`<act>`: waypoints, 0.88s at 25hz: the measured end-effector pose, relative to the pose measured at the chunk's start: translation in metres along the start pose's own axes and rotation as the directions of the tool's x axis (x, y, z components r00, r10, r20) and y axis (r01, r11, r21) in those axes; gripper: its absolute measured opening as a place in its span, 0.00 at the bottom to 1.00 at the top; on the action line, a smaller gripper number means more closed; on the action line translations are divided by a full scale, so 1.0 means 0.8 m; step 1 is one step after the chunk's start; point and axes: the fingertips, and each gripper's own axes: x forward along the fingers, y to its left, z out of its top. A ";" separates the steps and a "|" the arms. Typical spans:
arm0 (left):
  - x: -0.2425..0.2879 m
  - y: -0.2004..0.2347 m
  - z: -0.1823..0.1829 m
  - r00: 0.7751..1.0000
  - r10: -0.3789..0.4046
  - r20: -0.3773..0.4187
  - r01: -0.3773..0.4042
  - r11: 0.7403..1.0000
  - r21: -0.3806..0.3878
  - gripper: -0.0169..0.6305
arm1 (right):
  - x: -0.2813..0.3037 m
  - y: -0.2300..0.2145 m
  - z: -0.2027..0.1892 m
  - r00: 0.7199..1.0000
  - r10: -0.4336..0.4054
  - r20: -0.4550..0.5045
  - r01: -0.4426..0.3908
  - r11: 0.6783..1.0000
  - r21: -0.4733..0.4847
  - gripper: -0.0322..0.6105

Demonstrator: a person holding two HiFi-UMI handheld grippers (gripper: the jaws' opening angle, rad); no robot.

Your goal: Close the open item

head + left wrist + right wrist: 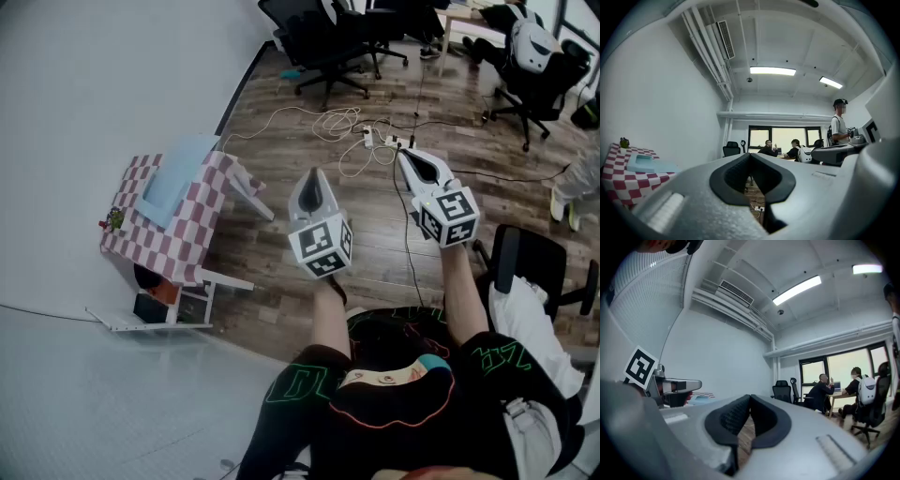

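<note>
Small table [230, 280] by the wall has a pink-and-white checkered tablecloth [183, 239], with a tiny potted plant [114, 219] on one corner. Out on the wood floor [281, 281] there's a white power strip [386, 142] in a tangle of cables [328, 122], with black office chairs [323, 42] farther back. Two people [793, 149] sit by the window [785, 136] under a long ceiling light [772, 71].
</note>
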 end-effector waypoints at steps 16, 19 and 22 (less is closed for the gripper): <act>-0.012 0.024 -0.019 0.995 0.095 -0.014 -0.095 0.995 -0.010 0.04 | 0.023 0.013 -0.007 0.997 0.079 0.024 -0.079 0.997 0.003 0.05; -0.016 0.037 -0.030 0.991 0.129 -0.031 -0.130 0.991 -0.018 0.04 | 0.033 0.021 -0.021 0.994 0.107 0.000 -0.107 0.994 0.011 0.05; -0.011 0.050 -0.041 0.987 0.154 -0.048 -0.155 0.988 -0.018 0.04 | 0.049 0.026 -0.031 0.991 0.133 -0.013 -0.133 0.991 0.021 0.05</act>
